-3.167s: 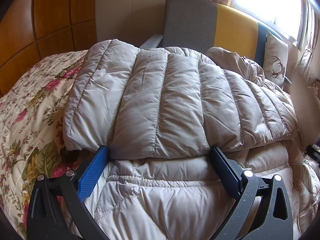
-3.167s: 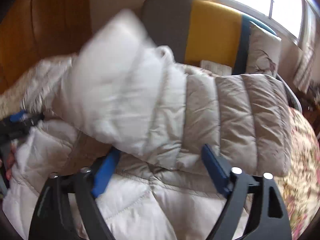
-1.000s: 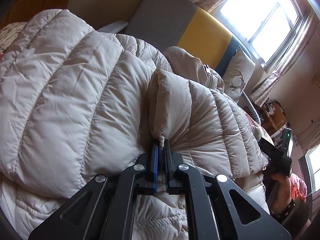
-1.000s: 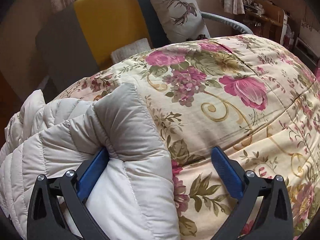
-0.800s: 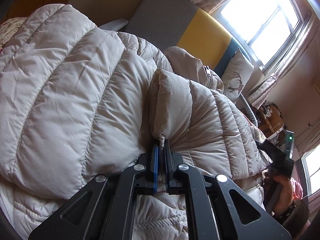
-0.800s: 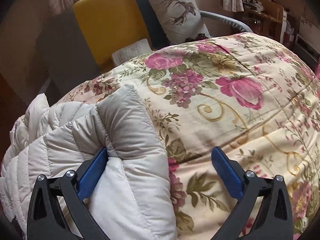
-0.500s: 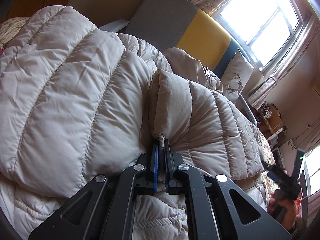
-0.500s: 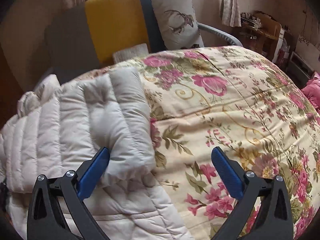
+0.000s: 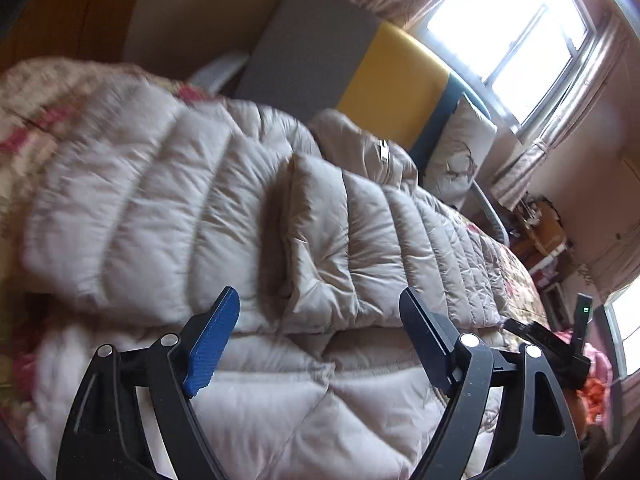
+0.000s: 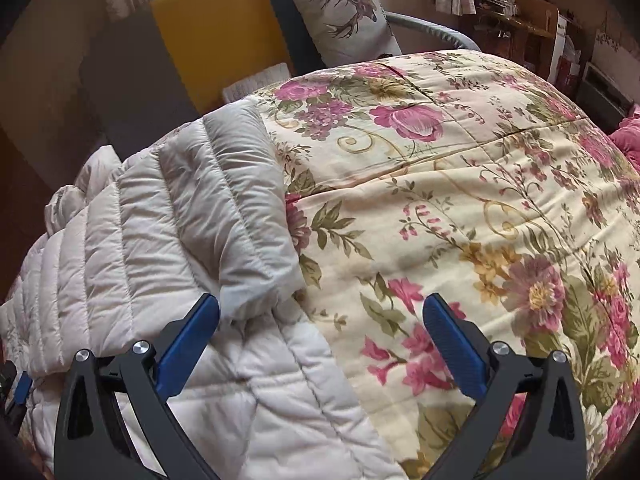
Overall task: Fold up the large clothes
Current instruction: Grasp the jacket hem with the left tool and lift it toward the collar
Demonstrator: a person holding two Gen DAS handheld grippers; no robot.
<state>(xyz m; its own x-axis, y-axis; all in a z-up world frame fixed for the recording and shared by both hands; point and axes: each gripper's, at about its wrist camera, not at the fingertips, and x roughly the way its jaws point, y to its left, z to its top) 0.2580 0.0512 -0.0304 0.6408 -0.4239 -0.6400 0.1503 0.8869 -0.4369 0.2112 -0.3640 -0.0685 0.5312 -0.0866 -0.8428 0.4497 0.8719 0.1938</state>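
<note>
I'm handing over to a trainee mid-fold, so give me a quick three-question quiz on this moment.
1. True or false: the left gripper has its fingers shut on the puffer jacket.
2. Multiple choice: what lies under the jacket? A) a bare wooden table B) a floral quilt C) a blue carpet
3. Fill in: the cushion by the yellow headboard panel shows a ____.

Key: 1 false, both fingers are spread apart with nothing between them; the right gripper is open as well. 2 B. 3 deer.
</note>
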